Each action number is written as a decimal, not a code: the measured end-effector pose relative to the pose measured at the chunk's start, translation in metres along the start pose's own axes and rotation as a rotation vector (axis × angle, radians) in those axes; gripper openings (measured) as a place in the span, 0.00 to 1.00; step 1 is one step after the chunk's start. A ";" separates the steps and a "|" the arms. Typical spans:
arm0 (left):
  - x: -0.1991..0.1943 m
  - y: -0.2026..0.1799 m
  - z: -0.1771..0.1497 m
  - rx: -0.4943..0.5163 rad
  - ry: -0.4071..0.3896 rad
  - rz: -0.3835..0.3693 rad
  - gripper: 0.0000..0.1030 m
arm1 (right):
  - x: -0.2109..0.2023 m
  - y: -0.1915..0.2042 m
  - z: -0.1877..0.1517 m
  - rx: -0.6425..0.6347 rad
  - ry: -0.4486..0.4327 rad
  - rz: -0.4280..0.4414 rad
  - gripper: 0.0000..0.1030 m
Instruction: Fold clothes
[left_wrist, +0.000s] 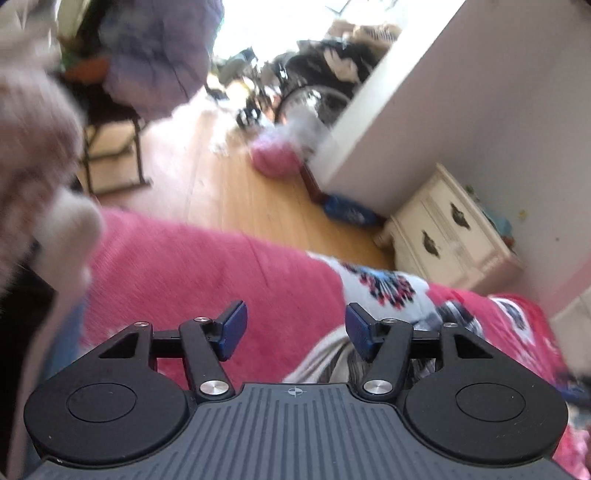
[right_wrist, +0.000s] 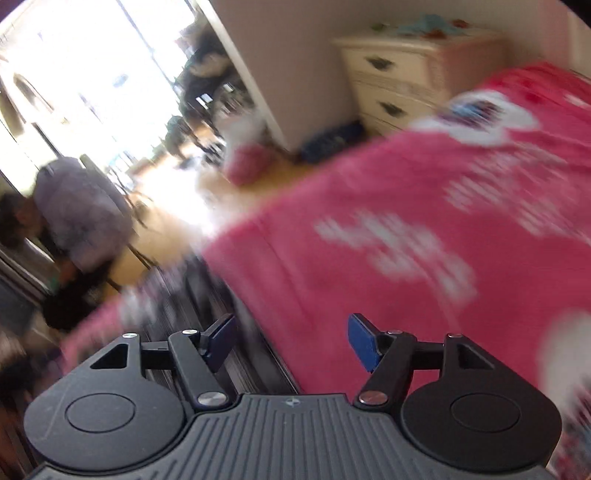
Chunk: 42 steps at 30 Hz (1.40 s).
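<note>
Both frames were motion-blurred. Left gripper (left_wrist: 295, 330) and right gripper (right_wrist: 291, 341) gaped wide, holding nothing. Striped grey garment (left_wrist: 332, 354) lay just under the left gripper on the pink bedspread (right_wrist: 369, 258). Risk: grabbing bedspread along with cloth, since aim was smeared.

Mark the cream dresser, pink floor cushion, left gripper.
cream dresser (left_wrist: 443, 236), left wrist view, on its drawer front.
pink floor cushion (left_wrist: 275, 157), left wrist view, on its top.
left gripper (left_wrist: 295, 328), left wrist view, midway between fingertips.
</note>
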<state>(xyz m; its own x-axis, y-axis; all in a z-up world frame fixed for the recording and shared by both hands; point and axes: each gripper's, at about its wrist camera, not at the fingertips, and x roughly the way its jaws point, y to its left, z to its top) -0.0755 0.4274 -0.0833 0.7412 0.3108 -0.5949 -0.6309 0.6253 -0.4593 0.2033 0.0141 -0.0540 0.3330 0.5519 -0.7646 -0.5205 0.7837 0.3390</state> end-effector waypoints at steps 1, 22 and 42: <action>-0.005 -0.007 -0.001 0.021 -0.011 -0.009 0.57 | -0.014 -0.006 -0.022 -0.003 0.020 -0.041 0.67; 0.024 -0.179 -0.149 0.680 0.358 -0.226 0.49 | -0.121 -0.063 -0.196 0.011 -0.007 -0.322 0.02; 0.004 -0.147 -0.129 0.635 0.330 -0.239 0.51 | -0.139 -0.078 -0.136 -0.024 -0.245 -0.555 0.31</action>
<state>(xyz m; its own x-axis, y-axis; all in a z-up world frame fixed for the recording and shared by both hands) -0.0092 0.2441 -0.1028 0.6711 -0.0536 -0.7394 -0.1338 0.9723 -0.1919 0.0909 -0.1630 -0.0486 0.7297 0.1146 -0.6741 -0.2342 0.9681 -0.0890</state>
